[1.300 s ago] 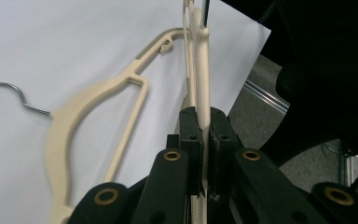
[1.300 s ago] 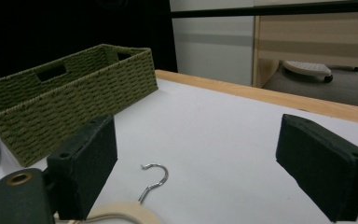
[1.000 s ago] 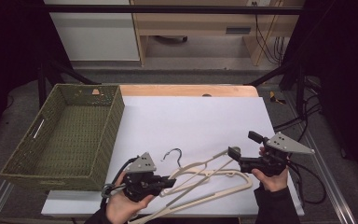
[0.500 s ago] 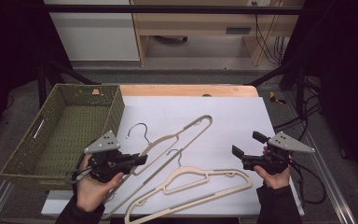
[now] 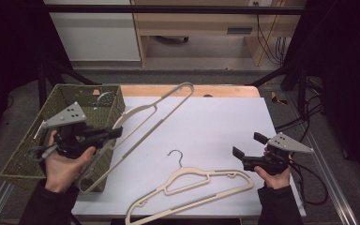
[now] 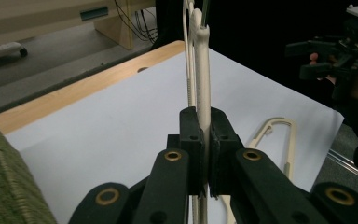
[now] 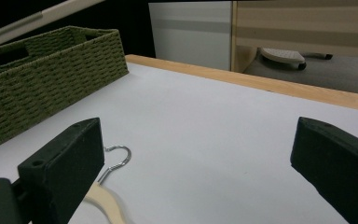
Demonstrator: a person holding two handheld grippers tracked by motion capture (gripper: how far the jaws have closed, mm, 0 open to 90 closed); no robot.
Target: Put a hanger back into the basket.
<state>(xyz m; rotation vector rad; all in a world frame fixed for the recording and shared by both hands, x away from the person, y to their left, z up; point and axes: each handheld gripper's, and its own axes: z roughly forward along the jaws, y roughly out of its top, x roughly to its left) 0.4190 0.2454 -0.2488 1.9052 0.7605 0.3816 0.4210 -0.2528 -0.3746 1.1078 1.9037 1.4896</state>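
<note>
Left claw [image 5: 115, 134] raised, clamping lifted hanger [image 5: 154, 110].

No readable text, label, brand, number or sign appears on the hangers, the woven basket, the grippers or the white table.

Grey floor [image 5: 201, 75] beyond the tabletop's far edge — a white cabinet [image 5: 93, 30] beside a pale wooden desk [image 5: 201, 18], cables [image 5: 265, 33] dangling — darkness on both sides.
</note>
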